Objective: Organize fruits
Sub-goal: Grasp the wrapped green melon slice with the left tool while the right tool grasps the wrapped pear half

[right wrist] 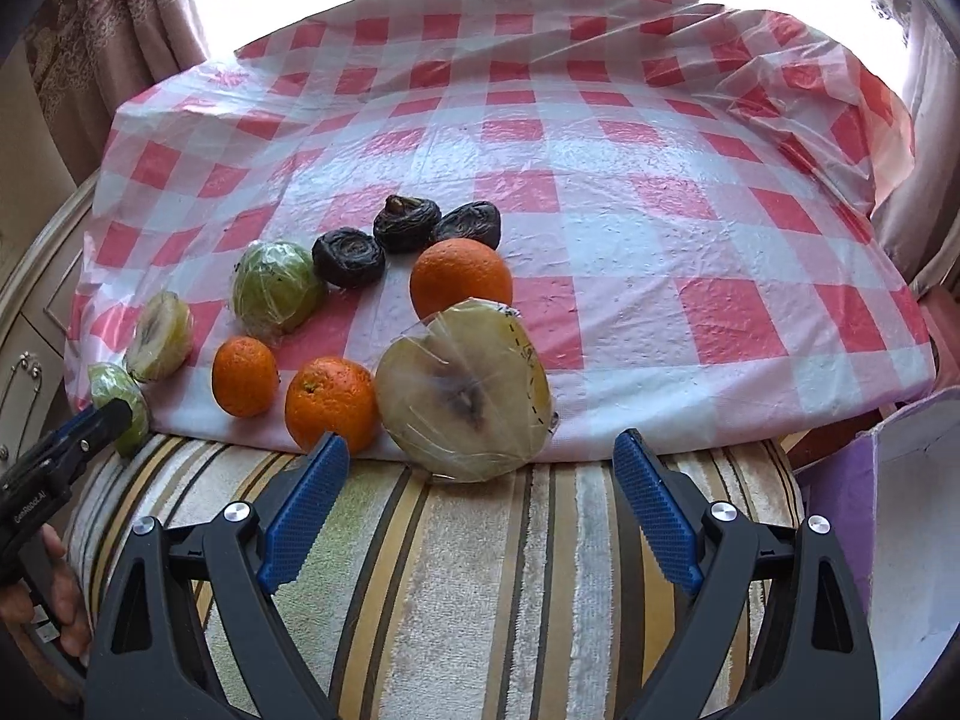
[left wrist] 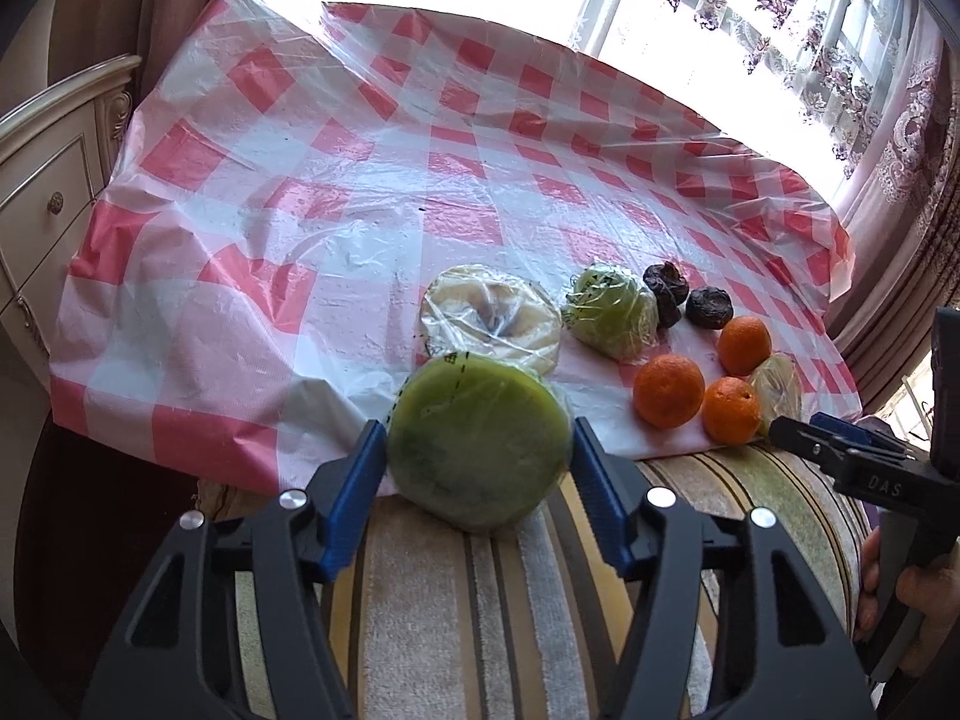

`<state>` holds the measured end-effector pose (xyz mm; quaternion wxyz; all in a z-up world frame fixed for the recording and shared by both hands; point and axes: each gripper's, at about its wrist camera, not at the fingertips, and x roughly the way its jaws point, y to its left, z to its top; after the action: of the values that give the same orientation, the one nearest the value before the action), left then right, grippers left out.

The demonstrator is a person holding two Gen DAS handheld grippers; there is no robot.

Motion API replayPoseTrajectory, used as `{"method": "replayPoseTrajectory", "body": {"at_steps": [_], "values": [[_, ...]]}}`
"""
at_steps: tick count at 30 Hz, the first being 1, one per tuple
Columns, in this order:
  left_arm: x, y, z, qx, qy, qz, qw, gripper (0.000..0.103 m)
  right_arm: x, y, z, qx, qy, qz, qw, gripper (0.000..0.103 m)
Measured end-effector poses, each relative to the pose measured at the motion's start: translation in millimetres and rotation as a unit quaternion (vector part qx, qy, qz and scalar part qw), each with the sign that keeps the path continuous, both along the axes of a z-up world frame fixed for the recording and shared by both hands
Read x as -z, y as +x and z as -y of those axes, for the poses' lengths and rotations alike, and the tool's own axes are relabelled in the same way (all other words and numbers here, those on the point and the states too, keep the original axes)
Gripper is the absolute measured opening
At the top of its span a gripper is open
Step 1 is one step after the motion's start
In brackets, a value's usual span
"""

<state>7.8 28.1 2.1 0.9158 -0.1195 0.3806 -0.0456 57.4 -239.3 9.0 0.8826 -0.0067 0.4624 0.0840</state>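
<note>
I am clamping my left tool (left wrist: 477, 450) on the green half (left wrist: 477, 441), while my right tool (right wrist: 480, 468), gaping empty, is facing the pale half (right wrist: 465, 390) just beyond.

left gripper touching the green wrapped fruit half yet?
Touching. The left wrist view shows both blue pads of the left gripper pressed against the sides of the green wrapped fruit half, no gap visible.

Both wrist cameras look forward, low over the striped cushion (right wrist: 468, 570), toward the checkered cloth (left wrist: 360, 180). The left sits close behind its jaws; both share the oranges (right wrist: 461, 276).
</note>
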Motion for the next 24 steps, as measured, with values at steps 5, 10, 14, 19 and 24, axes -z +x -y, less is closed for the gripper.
{"method": "replayPoseTrajectory", "body": {"at_steps": [5, 10, 14, 19, 24], "values": [[-3, -4, 2, 0.001, 0.007, 0.008, 0.9999, 0.062, 3, 3, -11, -0.008, -0.043, 0.003, 0.999, 0.085], [-4, -5, 4, 0.004, 0.014, 0.013, 0.9998, 0.062, 1, 9, -15, -0.007, -0.072, 0.013, 0.997, 0.082], [-6, -9, 7, 0.005, 0.017, 0.016, 0.9997, 0.062, 6, 17, -16, -0.016, -0.074, 0.001, 0.997, 0.075], [-9, -9, 10, 0.008, 0.024, 0.020, 0.9995, 0.062, 11, 20, -21, -0.020, -0.091, -0.001, 0.996, 0.061], [-14, -10, 16, 0.014, 0.037, 0.027, 0.9988, 0.062, 11, 21, -21, -0.024, -0.087, 0.001, 0.996, 0.058]]}}
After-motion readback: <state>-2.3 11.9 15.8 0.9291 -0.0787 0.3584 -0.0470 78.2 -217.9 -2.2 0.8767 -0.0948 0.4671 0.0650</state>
